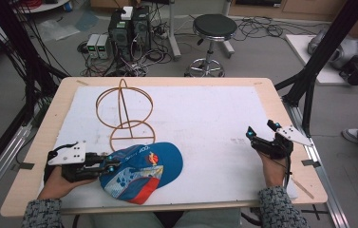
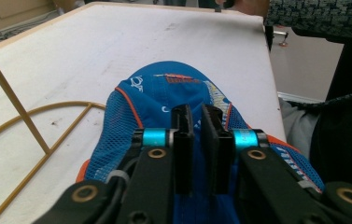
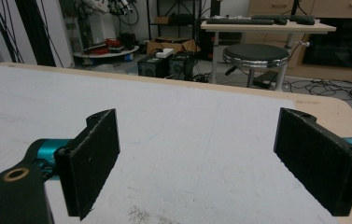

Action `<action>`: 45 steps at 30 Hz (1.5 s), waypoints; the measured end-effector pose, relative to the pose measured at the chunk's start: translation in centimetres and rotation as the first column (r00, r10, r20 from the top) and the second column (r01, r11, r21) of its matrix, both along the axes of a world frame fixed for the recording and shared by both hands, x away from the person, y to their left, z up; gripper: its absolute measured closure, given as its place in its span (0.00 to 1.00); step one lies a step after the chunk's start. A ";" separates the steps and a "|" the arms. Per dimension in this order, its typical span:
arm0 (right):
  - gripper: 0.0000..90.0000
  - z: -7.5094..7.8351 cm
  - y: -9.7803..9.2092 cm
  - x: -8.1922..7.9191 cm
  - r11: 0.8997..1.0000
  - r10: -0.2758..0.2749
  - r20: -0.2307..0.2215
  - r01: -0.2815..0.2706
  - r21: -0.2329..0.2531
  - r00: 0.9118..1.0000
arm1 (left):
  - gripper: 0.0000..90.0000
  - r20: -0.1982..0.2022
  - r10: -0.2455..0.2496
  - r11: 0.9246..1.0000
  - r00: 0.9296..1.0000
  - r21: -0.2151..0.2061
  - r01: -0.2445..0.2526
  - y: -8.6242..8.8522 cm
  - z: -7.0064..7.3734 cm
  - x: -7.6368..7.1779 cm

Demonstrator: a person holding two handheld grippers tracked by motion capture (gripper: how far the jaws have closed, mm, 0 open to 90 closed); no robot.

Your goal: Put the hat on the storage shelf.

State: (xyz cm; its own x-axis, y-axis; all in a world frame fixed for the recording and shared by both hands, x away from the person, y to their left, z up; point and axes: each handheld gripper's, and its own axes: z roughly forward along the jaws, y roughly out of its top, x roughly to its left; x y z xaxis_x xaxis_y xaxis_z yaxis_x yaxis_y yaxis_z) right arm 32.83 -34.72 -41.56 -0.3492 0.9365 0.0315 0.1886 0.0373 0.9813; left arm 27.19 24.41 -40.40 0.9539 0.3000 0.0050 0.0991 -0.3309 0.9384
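On the blue cap [image 1: 141,172] near my left side I make out white marks that look like "100", though they are too blurred to be sure. Its red and white logos stay unreadable to me.

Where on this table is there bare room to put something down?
The widest bare stretch of the white mat lies between the wire stand and the right gripper, running to the far edge. The near left is crowded: the blue cap, left gripper and stand sit close together.
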 end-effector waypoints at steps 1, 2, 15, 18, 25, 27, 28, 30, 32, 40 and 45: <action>0.15 0.0 0.0 0.0 1.000 0.001 0.000 -0.001 0.001 1.000 | 0.95 0.003 0.000 1.000 1.000 -0.001 0.000 0.0 0.0 0.0; 0.15 0.0 0.0 0.0 1.000 0.002 0.005 -0.002 -0.002 1.000 | 0.95 0.007 0.000 1.000 1.000 -0.001 0.000 0.0 0.1 0.0; 0.15 0.0 -0.5 0.0 1.000 -0.008 -0.002 0.008 0.017 1.000 | 0.97 0.072 0.006 0.999 0.997 -0.043 -0.003 -1.1 1.6 -0.4; 0.15 0.0 -0.7 0.0 1.000 -0.015 0.001 0.015 0.024 1.000 | 0.98 0.081 0.013 0.999 0.997 -0.048 -0.009 -1.7 2.2 -0.4; 0.15 0.0 -1.5 0.1 0.999 -0.036 0.002 0.036 0.040 0.999 | 0.98 0.096 0.039 0.997 0.995 -0.063 -0.033 -2.6 3.5 -0.4; 0.15 0.0 -1.7 0.1 0.998 -0.041 -0.001 0.041 0.047 0.999 | 0.98 0.103 0.030 0.998 0.994 -0.066 -0.024 -2.7 4.1 -0.4; 0.15 0.0 -1.7 0.1 0.998 -0.044 -0.005 0.044 0.054 0.999 | 0.98 0.106 0.025 0.998 0.994 -0.064 -0.018 -3.0 4.5 -0.5; 0.15 0.0 -1.9 0.1 0.997 -0.047 -0.004 0.047 0.054 0.999 | 0.98 0.111 0.009 0.999 0.994 -0.052 -0.003 -3.3 5.1 -0.5; 0.15 0.0 -1.9 0.1 0.997 -0.049 -0.003 0.049 0.056 0.999 | 0.98 0.119 0.005 1.000 0.993 -0.031 -0.001 -3.8 5.9 -0.5; 0.15 0.0 -1.9 0.1 0.998 -0.045 -0.004 0.045 0.054 0.999 | 0.98 0.144 -0.049 0.998 0.988 -0.021 0.053 -4.6 7.9 -0.3; 0.15 -0.1 -2.1 0.1 0.997 -0.050 -0.008 0.050 0.057 0.999 | 0.98 0.149 -0.083 0.996 0.985 -0.009 0.086 -5.4 9.2 -0.2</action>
